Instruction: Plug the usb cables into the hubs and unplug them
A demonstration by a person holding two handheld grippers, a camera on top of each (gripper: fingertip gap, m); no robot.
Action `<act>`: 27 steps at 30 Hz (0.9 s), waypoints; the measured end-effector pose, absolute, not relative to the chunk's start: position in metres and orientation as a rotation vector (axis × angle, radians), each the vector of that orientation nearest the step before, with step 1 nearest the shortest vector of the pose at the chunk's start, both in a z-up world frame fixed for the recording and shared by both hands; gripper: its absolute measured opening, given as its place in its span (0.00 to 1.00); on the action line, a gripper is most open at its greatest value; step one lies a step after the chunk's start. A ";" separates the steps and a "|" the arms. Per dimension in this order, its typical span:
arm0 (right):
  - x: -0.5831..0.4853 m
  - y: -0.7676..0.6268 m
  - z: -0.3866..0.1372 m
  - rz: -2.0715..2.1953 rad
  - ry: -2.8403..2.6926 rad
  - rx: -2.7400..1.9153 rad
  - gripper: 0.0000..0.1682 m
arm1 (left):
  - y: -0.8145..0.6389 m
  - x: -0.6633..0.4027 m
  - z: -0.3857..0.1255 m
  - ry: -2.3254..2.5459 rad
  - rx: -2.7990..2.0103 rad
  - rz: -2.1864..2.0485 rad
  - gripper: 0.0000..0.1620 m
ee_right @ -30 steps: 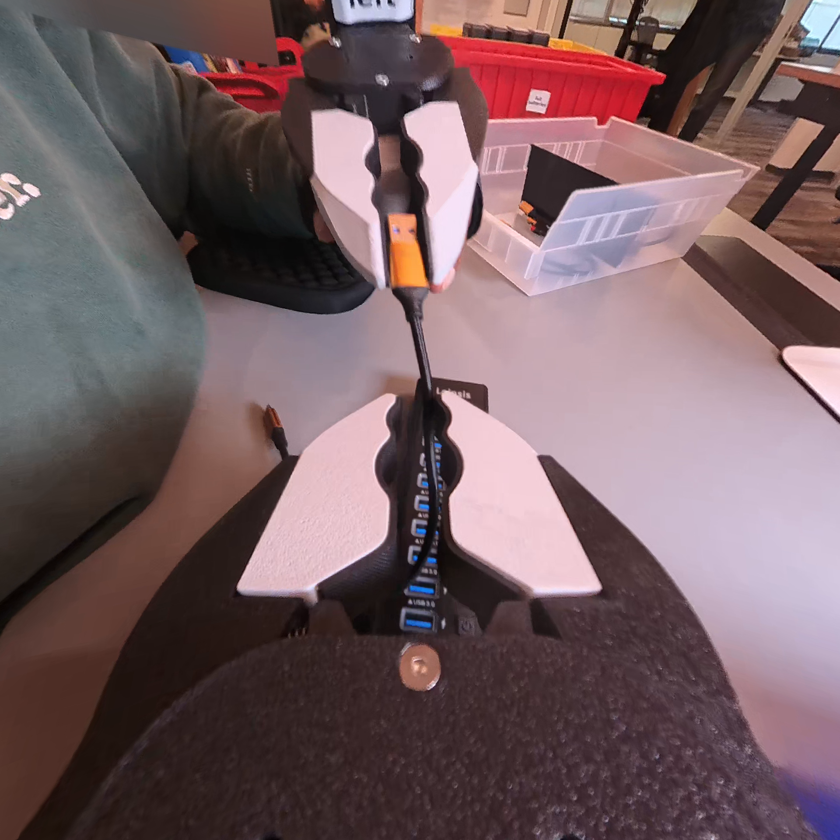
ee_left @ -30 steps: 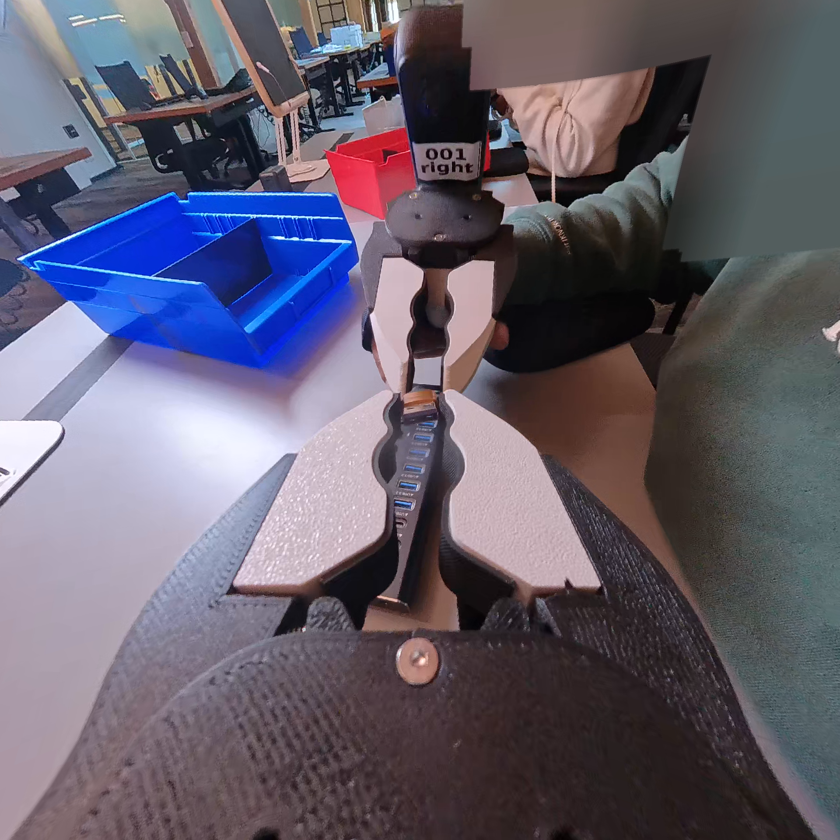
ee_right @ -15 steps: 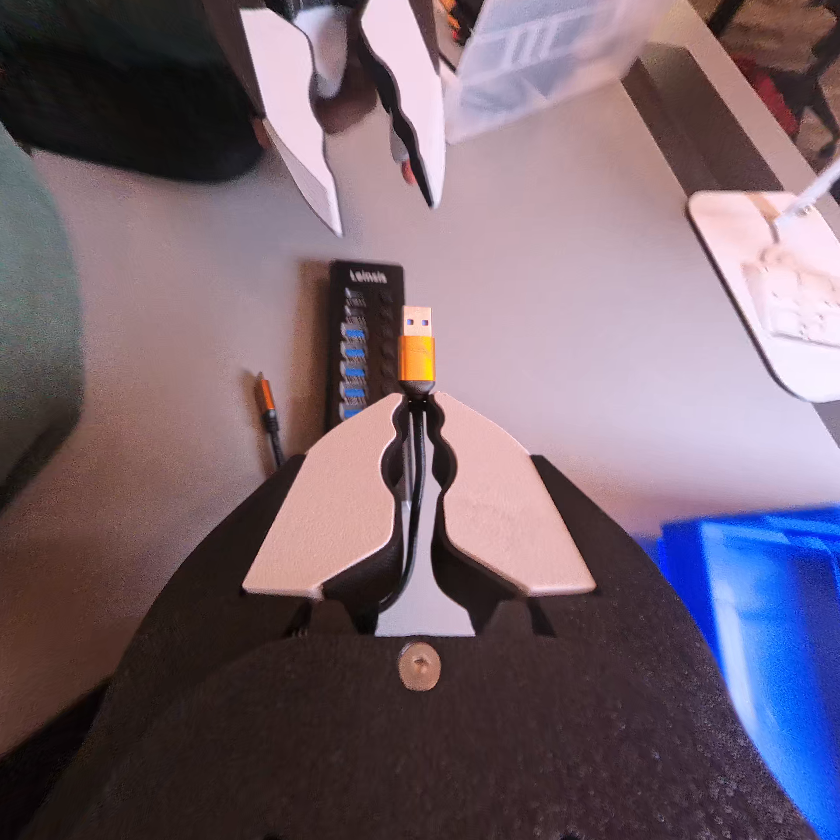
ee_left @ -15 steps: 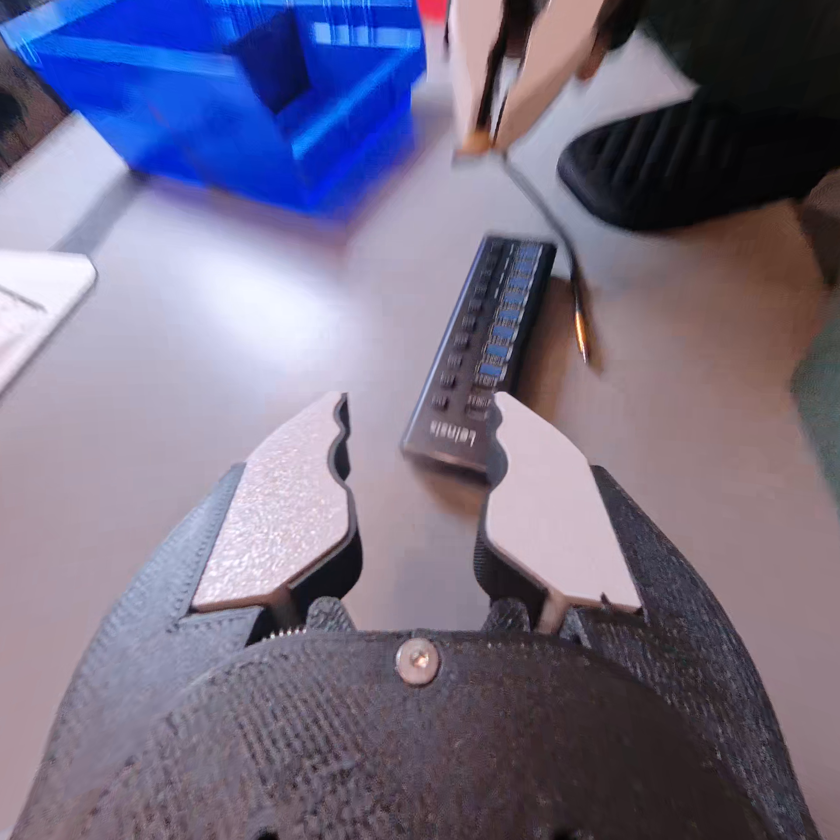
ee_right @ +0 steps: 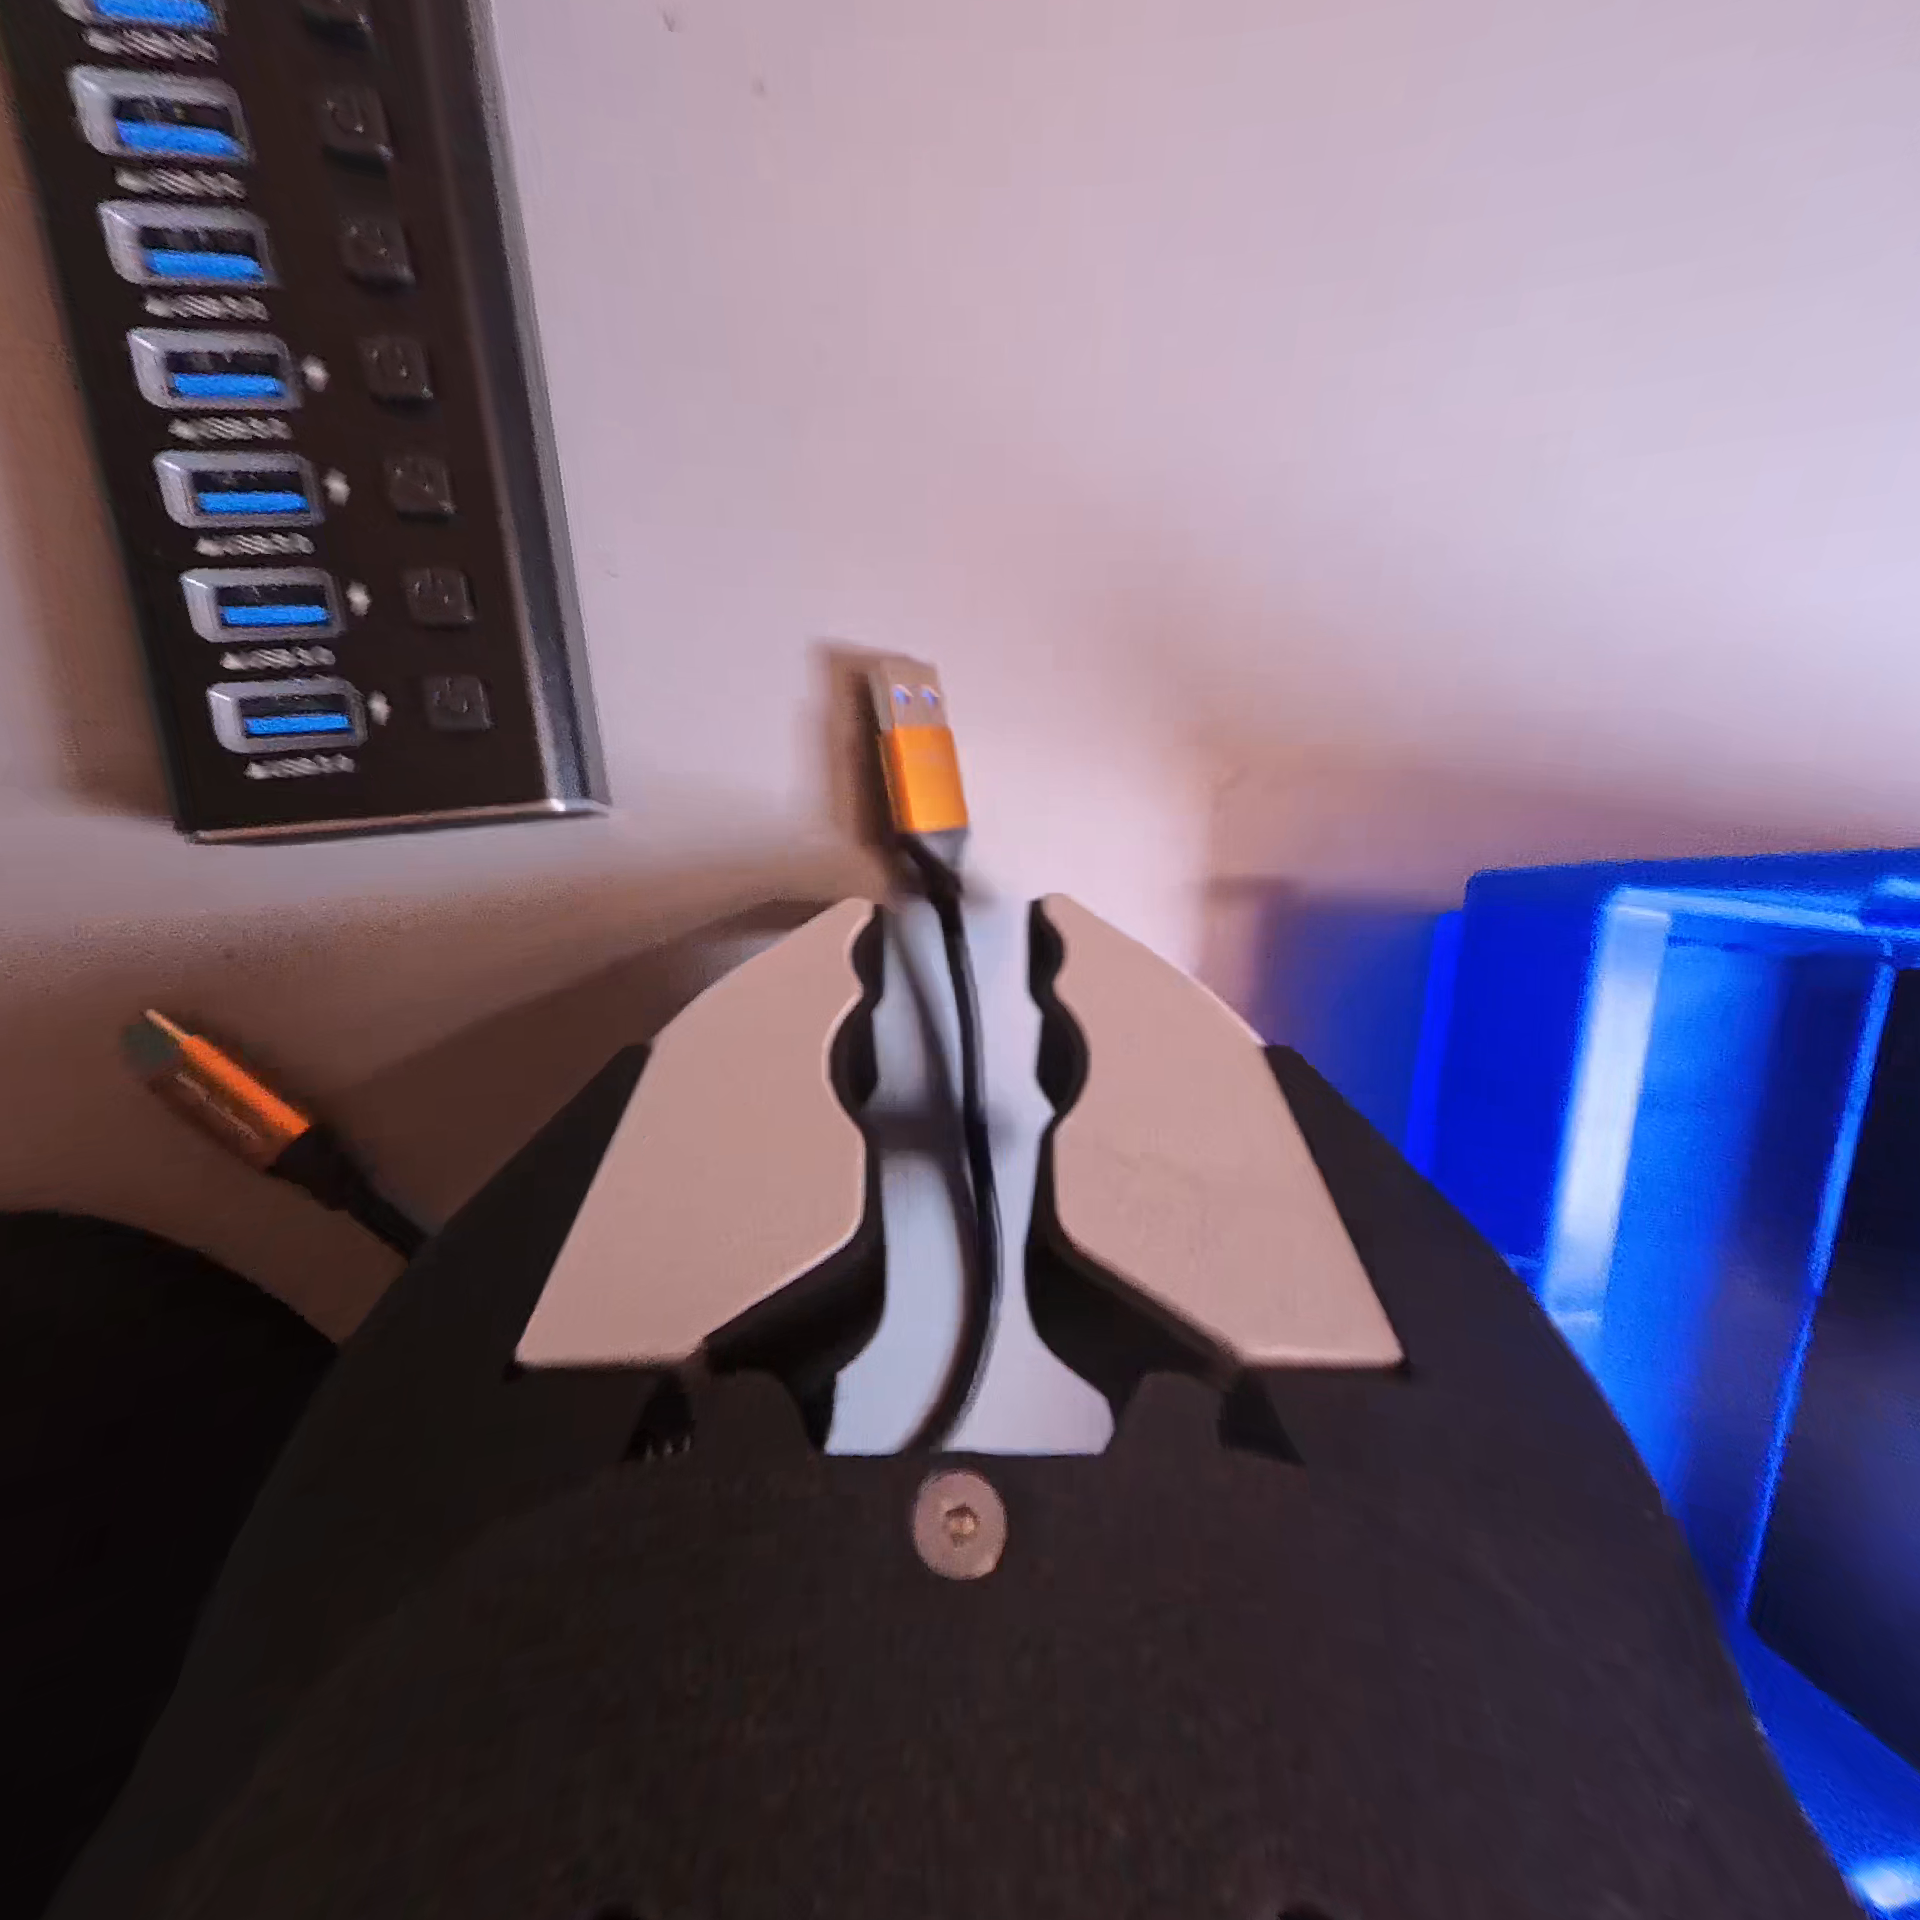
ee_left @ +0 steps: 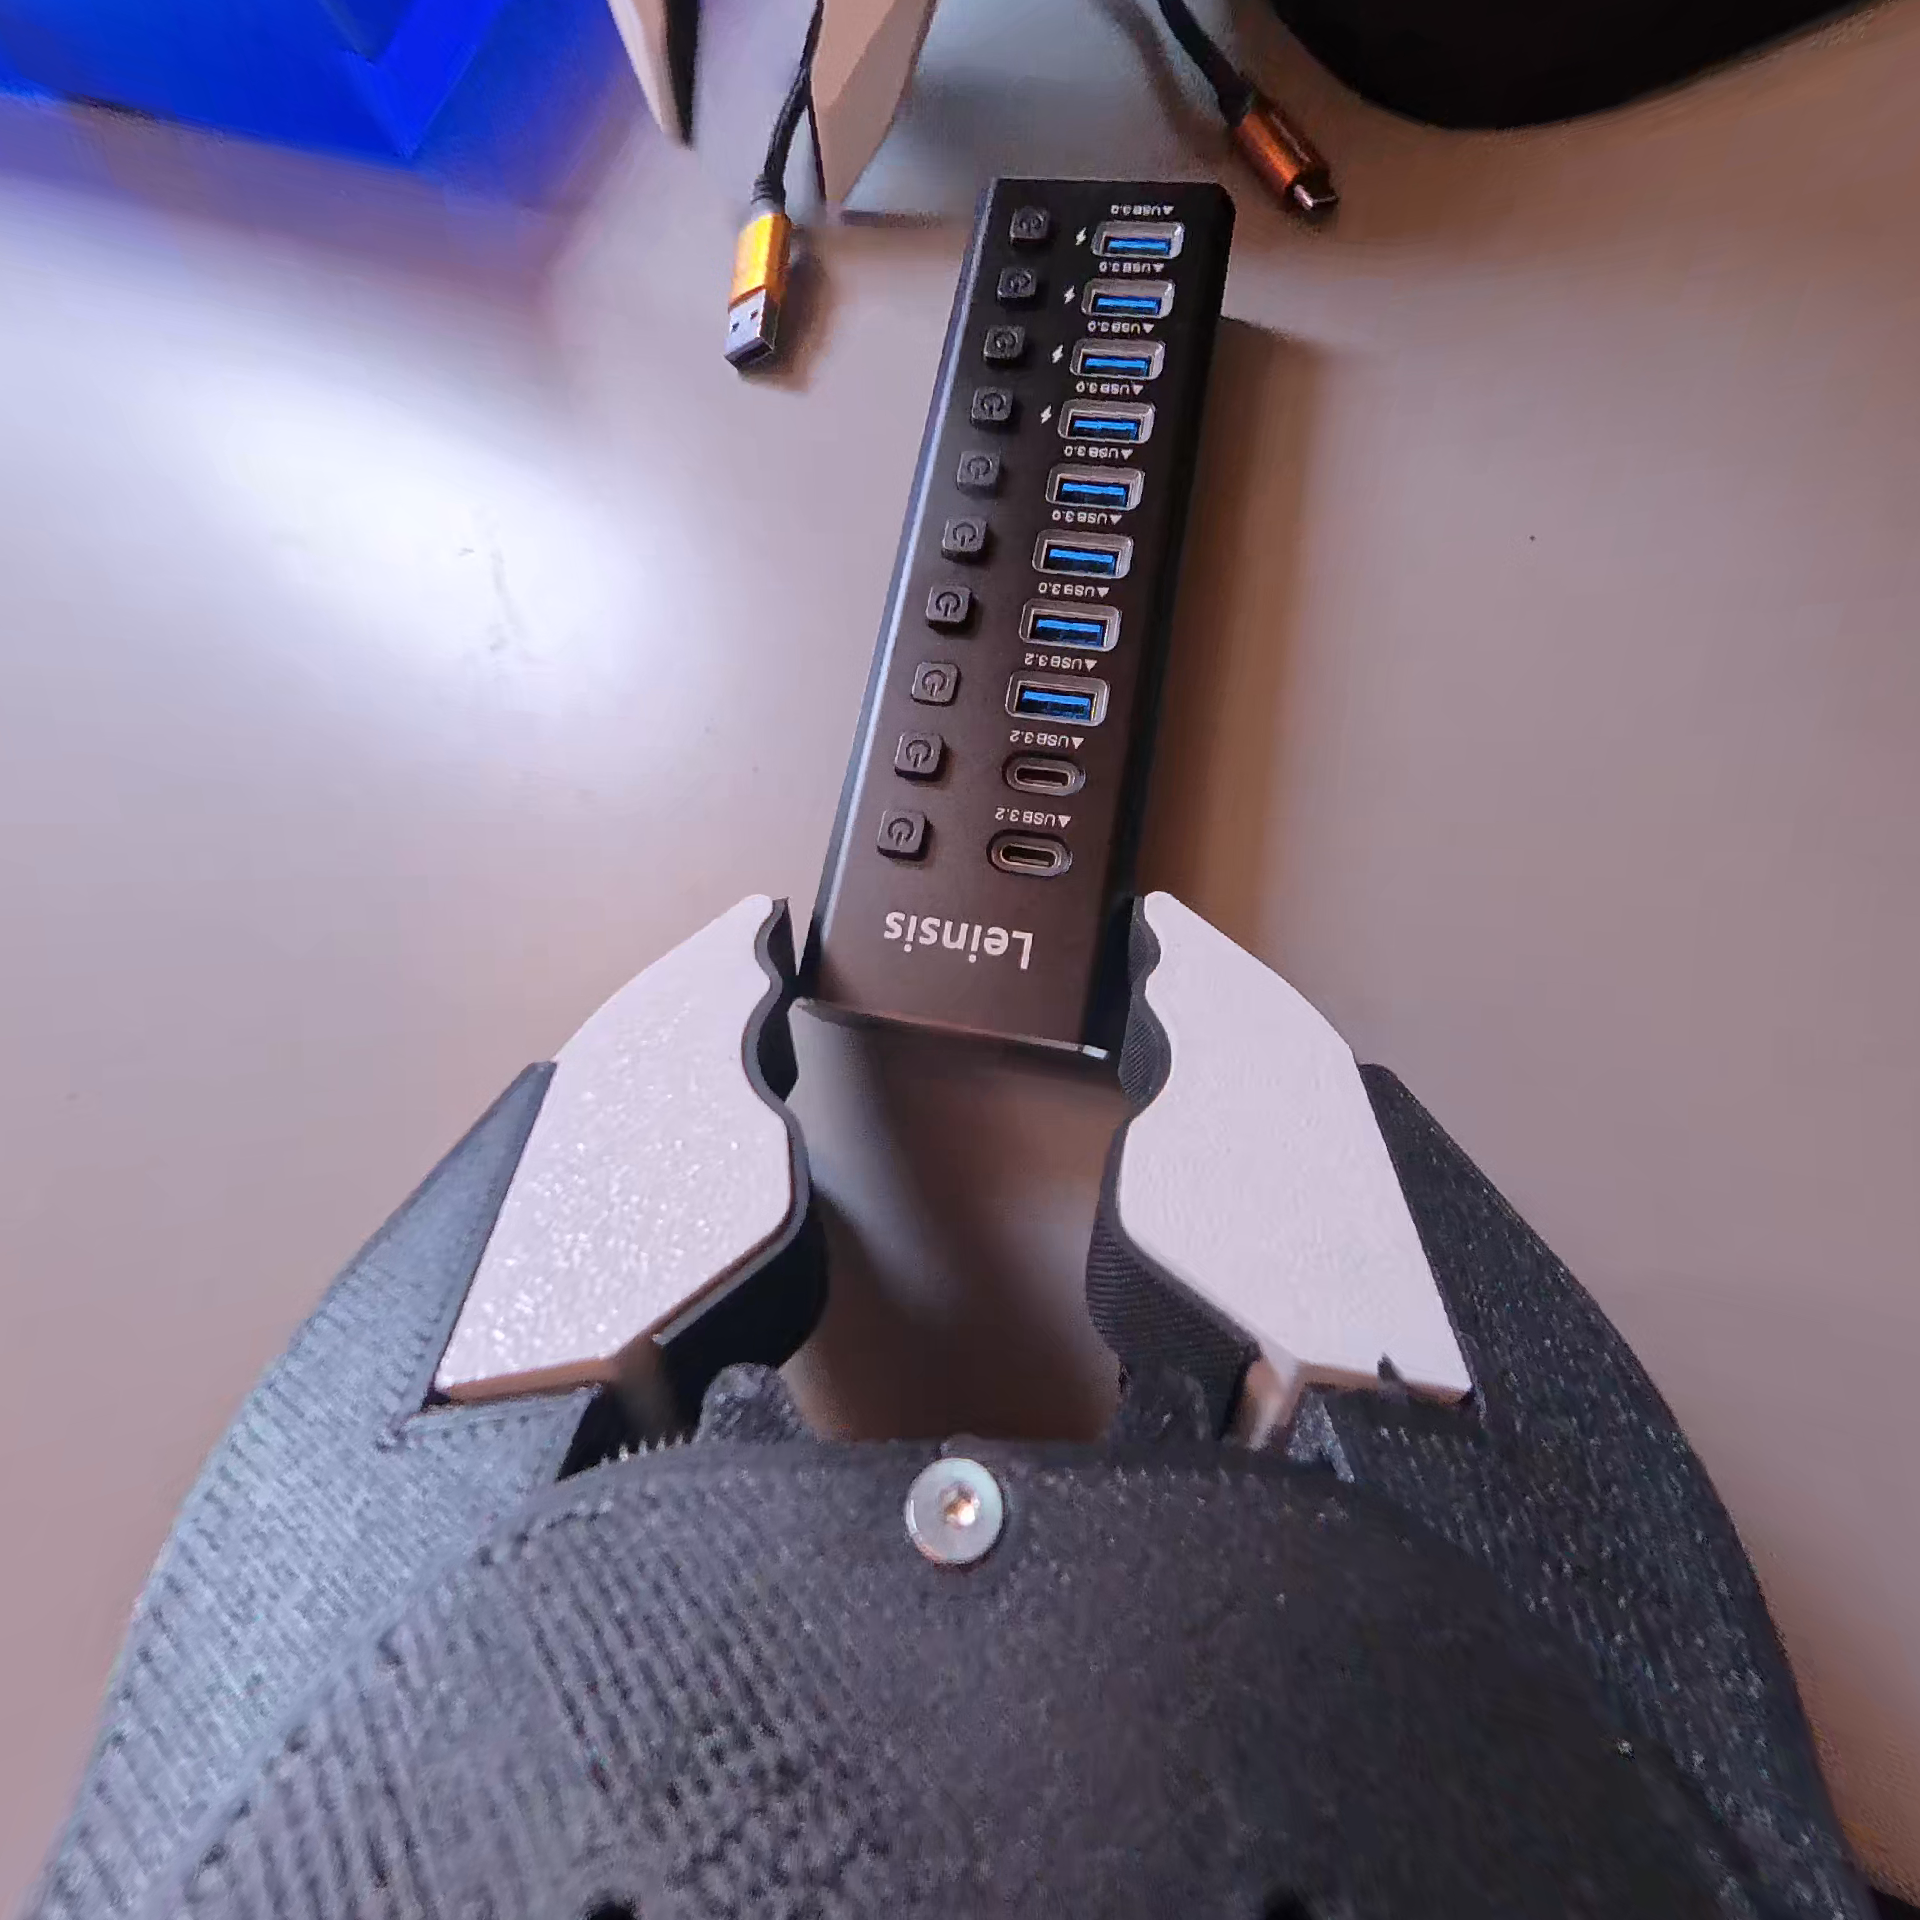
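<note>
My left tongs (ee_left: 961, 966) spread around the near end of the rigid hub (ee_left: 1039, 582) on the tabletop (ee_left: 364, 675), right tongs (ee_right: 956, 935) slightly parted around the limp cable (ee_right: 961, 1091); grip orange plug (ee_right: 923, 774) shell.

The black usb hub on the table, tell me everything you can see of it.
The usb hub is a long, slim black bar with a metallic-looking edge, lying flat on the grey table, ports facing up. One column holds eight blue-tongued sockets and two small oval ones; beside each sits a round button. Every socket visible is empty. White lettering marks its near end, which lies between the open fingers of the left gripper; whether they touch it is unclear. The orange plug lies apart from it.
</note>
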State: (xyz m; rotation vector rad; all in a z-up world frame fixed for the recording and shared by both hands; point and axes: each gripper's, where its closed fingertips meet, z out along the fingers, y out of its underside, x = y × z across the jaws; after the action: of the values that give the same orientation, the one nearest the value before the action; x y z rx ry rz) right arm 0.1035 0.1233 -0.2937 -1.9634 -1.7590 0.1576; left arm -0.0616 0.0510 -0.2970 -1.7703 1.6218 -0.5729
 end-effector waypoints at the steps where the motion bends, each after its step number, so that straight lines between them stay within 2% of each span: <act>1: 0.106 0.127 -0.288 0.136 -1.733 -1.959 0.21 | 0.051 -0.063 -0.296 1.630 -1.758 -0.550 0.38; 2: 0.105 0.126 -0.279 0.162 -1.703 -1.942 0.25 | 0.051 -0.066 -0.295 1.640 -1.751 -0.536 0.38; 6: 0.070 0.089 -0.240 0.442 -1.687 -1.827 0.31 | 0.053 -0.074 -0.281 1.613 -1.744 -0.560 0.38; 10: 0.011 0.046 -0.249 0.519 -1.827 -1.733 0.42 | 0.052 -0.074 -0.253 1.574 -1.687 -0.560 0.37; 13: -0.021 0.046 -0.264 0.411 -1.882 -1.658 0.36 | 0.043 -0.068 -0.236 1.568 -1.617 -0.552 0.37; 15: -0.029 0.044 -0.268 0.427 -1.910 -1.636 0.35 | 0.034 -0.066 -0.229 1.588 -1.544 -0.534 0.27; 18: -0.037 0.043 -0.258 0.550 -1.814 -1.597 0.34 | 0.032 -0.067 -0.208 1.491 -1.459 -0.598 0.24; 21: -0.037 0.045 -0.257 0.656 -1.712 -1.600 0.34 | 0.043 -0.076 -0.207 1.430 -1.512 -0.614 0.39; 24: -0.034 0.049 -0.251 0.742 -1.618 -1.577 0.34 | 0.052 -0.080 -0.200 1.275 -1.520 -0.793 0.49; 27: -0.035 0.051 -0.224 0.801 -1.483 -1.470 0.34 | 0.050 -0.073 -0.192 1.186 -1.504 -0.954 0.55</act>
State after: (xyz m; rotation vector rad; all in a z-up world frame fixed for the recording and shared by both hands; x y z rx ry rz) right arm -0.0348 0.0511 -0.2237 -1.4695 -1.4835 0.8008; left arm -0.0732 0.0504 -0.1923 -1.5036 1.1862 -0.9544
